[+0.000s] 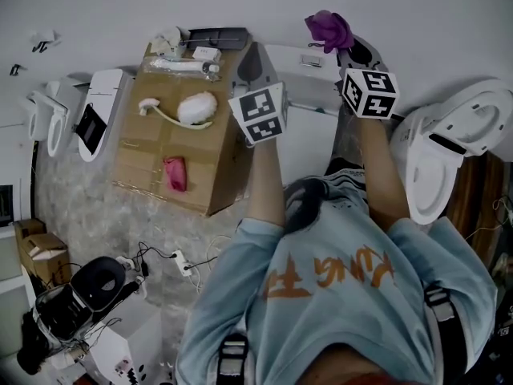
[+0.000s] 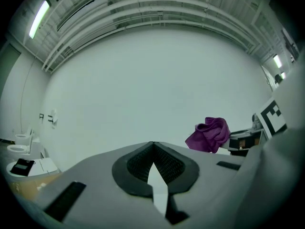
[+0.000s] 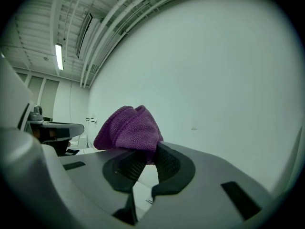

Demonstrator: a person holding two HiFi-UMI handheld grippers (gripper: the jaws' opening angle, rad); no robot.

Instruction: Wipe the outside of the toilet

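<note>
So the right gripper (image 3: pixel 145 155) has its fingers clamped on a purple cloth (image 3: pixel 127 127). Only one corner is pinched, and the rest bunches up in a lump just past the fingertips and a bit to their left. In the head view the cloth (image 1: pixel 329 29) sits right at the tip of those fingers, up against the white wall (image 1: pixel 417 22).

The left gripper (image 2: pixel 152 149) is holding nothing. Its fingers are pressed together at the tips, with just a sliver of gap further back. From there the cloth (image 2: pixel 209 134) is off to the right of the fingers and clearly apart from them.

The toilet (image 1: pixel 309 131) is directly below both pairs of fingers. Its tank is near the fingertips, against the wall, and the closed lid is back under the person's forearms. I can't tell whether the cloth touches the tank or hangs just above it.

Left of the left fingers there's a cardboard box (image 1: pixel 144 147) with a white brush (image 1: pixel 196 108) and a pink rag (image 1: pixel 175 173) lying on top. Right of the right fingers, well apart, is a second toilet (image 1: pixel 449 147) with its seat up.
</note>
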